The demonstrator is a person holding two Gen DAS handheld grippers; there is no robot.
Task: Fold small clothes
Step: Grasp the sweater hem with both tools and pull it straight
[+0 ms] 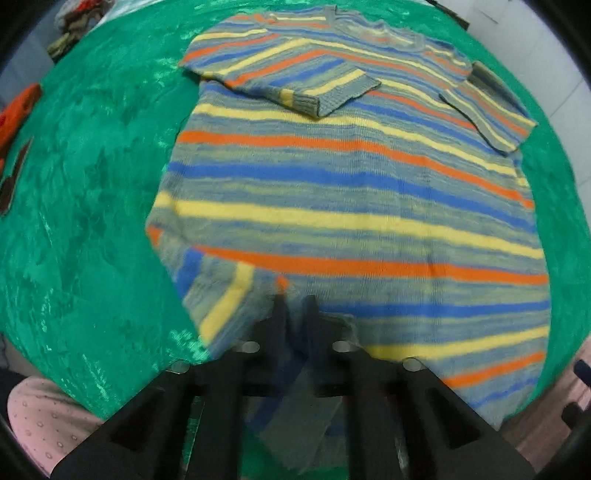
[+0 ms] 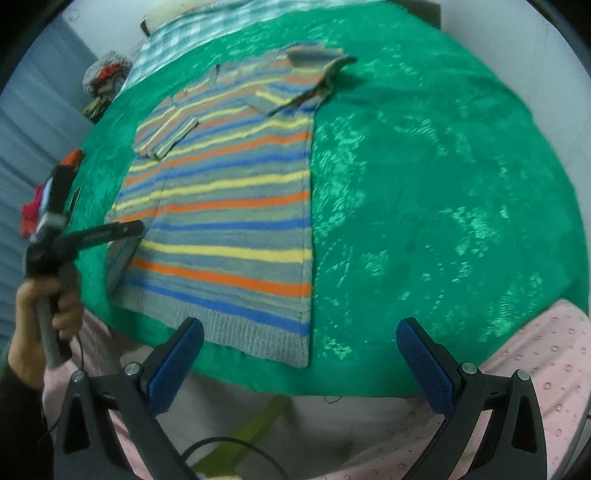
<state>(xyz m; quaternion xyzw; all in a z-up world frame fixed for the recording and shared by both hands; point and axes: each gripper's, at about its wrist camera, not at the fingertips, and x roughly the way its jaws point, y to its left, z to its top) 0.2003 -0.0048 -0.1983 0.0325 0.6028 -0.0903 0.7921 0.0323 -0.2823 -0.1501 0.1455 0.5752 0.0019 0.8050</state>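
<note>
A striped knit sweater (image 1: 351,192) in grey, blue, yellow and orange lies flat on the green cloth (image 1: 85,206), both short sleeves folded in over the chest. My left gripper (image 1: 295,301) is shut on the sweater's lower left hem corner, which is lifted and turned inward. In the right wrist view the sweater (image 2: 225,206) lies left of centre, and the left gripper (image 2: 138,228) pinches its near left edge. My right gripper (image 2: 299,328) is open and empty, hovering over the table's near edge beside the sweater's lower right hem corner.
A pile of other clothes (image 2: 105,79) sits at the far left beyond the table. Red and orange fabric (image 1: 18,110) lies at the left edge. A checked cloth (image 2: 207,22) lies at the far end. Pink dotted fabric (image 2: 546,354) is below the near edge.
</note>
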